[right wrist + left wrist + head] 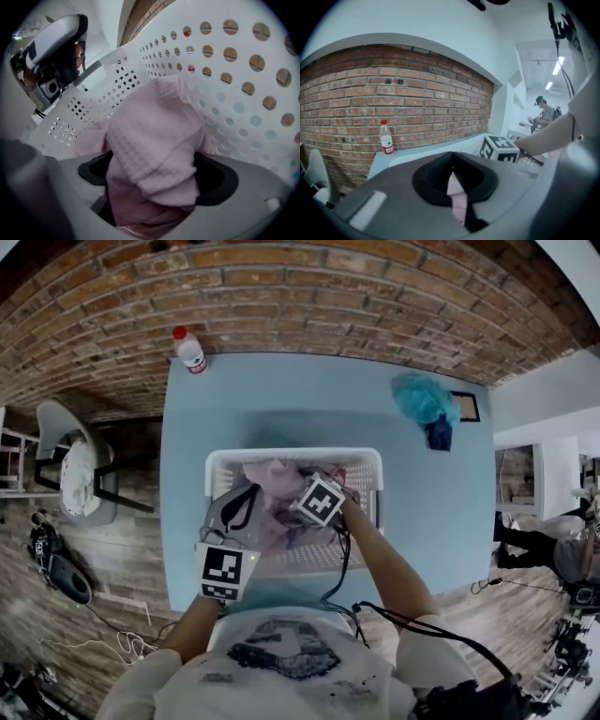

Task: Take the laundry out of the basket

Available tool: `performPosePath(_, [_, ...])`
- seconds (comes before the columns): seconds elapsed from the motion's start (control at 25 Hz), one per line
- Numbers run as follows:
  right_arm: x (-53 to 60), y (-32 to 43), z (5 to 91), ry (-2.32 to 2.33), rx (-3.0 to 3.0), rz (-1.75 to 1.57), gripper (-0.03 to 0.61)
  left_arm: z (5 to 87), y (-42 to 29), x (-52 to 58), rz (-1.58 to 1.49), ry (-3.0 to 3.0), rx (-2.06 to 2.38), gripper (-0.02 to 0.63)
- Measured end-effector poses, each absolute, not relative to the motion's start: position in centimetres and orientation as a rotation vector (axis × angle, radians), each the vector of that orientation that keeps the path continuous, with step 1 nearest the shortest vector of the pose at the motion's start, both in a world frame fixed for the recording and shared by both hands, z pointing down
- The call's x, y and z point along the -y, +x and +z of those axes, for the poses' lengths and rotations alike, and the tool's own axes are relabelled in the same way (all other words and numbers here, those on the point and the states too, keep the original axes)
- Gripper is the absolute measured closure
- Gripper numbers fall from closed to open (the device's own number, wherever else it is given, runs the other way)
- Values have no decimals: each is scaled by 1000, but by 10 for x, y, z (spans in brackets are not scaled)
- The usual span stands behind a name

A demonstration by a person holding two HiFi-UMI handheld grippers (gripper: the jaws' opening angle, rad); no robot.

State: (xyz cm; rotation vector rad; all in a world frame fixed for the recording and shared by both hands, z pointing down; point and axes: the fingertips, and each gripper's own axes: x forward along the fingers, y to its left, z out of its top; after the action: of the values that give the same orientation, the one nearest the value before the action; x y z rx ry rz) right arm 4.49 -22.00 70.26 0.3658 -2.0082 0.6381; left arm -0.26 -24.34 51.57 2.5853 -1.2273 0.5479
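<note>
A white perforated basket (291, 455) stands on the blue table (422, 512) and holds pink laundry (273, 480). My right gripper (154, 174) is down inside it, near the basket wall (234, 70). Its jaws stand wide with a bunched pink waffle cloth (154, 136) lying between them, and dark pad shows on both sides of the cloth. My left gripper (452, 171) is at the basket's near left corner, shut on a thin fold of pink cloth (457, 197). The right gripper's marker cube (499, 149) shows above the basket in the left gripper view.
A red-capped bottle (190, 350) stands at the table's far left corner against the brick wall. A teal garment (422, 397) and a dark blue piece (439, 433) lie at the far right. A chair (75, 474) stands left of the table. A person (543, 115) is far off.
</note>
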Motion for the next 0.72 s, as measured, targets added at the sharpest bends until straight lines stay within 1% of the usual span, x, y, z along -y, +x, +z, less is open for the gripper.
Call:
performPosePath(0.2, [215,48,692,335,2045,634,162,513,-3,246,538,2589,1226,623])
performPosePath(0.28, [214,47,686,324,2070,631,192,512,-4,247,527,2586,1225,623])
performPosePath(0.44, [213,52,674,338,2126,637,225,509,-6,248,515,2590,1220,623])
performPosePath(0.52, [214,55,669,365,2153,642,266,509,-7,248,511,2592,1222,623])
performPosePath(0.64, [214,55,662,401,2183,622,303,509,-8,248,512,2593,1225,623])
performPosePath(0.72, [216,55,655,427,2202,597,365,509,-8,247,515,2596,1225,623])
